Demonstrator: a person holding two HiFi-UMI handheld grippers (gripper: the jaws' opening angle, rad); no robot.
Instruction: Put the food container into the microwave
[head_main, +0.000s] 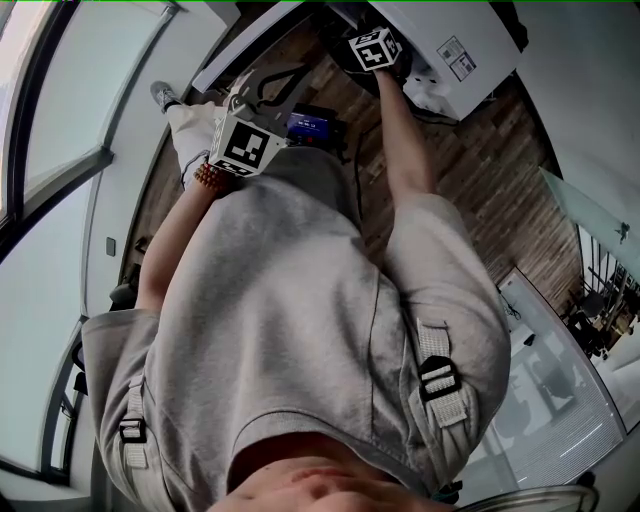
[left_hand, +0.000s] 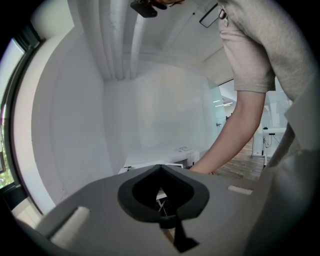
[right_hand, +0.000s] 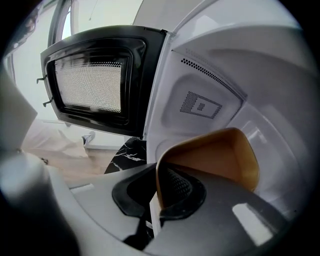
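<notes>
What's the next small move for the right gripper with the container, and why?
Probably lower the right gripper a little until the food container rests on the floor of the microwave, then release. Its jaws are clamped on the container's rim, the container is inside the white cavity, and the door stands open.

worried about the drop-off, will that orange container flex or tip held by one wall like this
Probably light: the right gripper carries the food container by one wall alone. The thin rim suggests it may flex.
</notes>
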